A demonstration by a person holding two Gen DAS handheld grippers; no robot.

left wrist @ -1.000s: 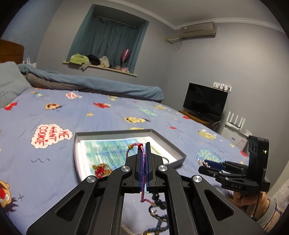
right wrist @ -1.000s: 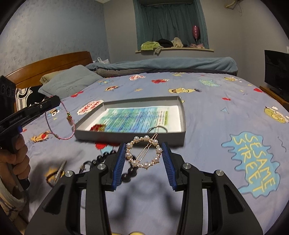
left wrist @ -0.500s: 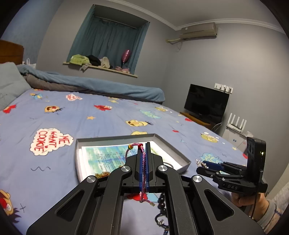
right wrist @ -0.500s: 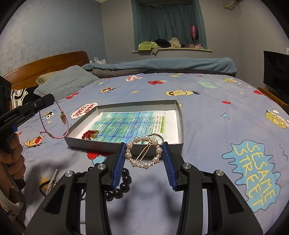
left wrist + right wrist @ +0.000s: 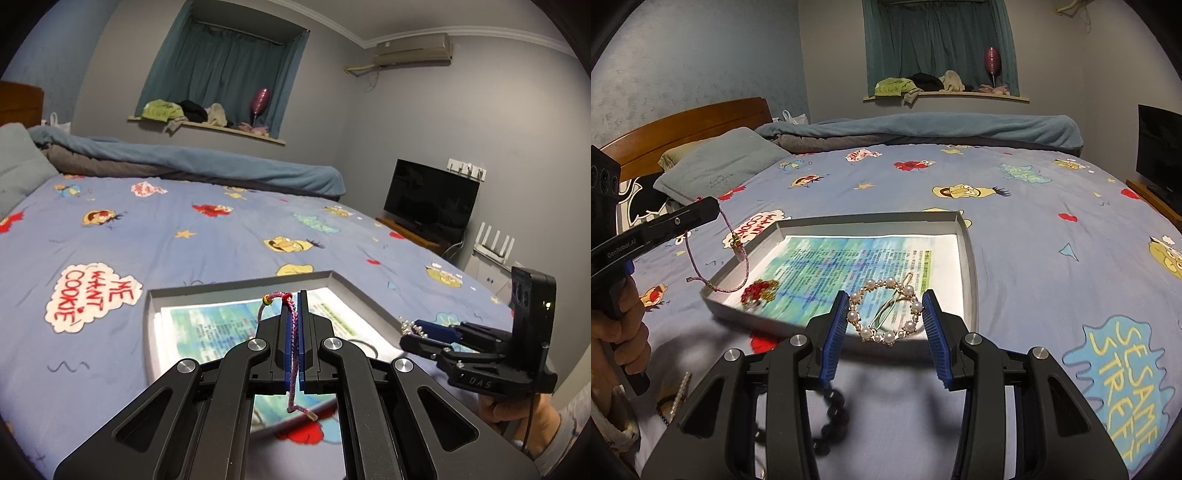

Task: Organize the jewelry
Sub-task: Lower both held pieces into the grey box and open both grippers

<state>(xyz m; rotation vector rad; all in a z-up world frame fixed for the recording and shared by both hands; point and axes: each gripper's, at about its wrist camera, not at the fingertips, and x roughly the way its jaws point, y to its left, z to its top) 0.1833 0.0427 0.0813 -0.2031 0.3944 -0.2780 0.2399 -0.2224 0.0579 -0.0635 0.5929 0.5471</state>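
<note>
A shallow grey box (image 5: 968, 258) lined with printed paper lies on the bed; it also shows in the left wrist view (image 5: 236, 286). My left gripper (image 5: 294, 295) is shut on a pink braided cord bracelet (image 5: 291, 332), held above the box's near left edge; the cord dangles in the right wrist view (image 5: 733, 258). My right gripper (image 5: 886, 312) is shut on a round pearl hair clip (image 5: 884, 314), held over the box's near right part. A red bead ornament (image 5: 759, 291) lies in the box.
A black bead bracelet (image 5: 831, 417) and a beaded piece (image 5: 677, 398) lie on the blue cartoon bedsheet (image 5: 1034, 229) in front of the box. A pillow (image 5: 716, 162), a rolled duvet (image 5: 923, 129) and a TV (image 5: 430, 201) stand farther off.
Both grippers have moved forward over the box with their jewelry, and the box looks nearer and larger. The loose beads on the sheet have dropped lower in view.
</note>
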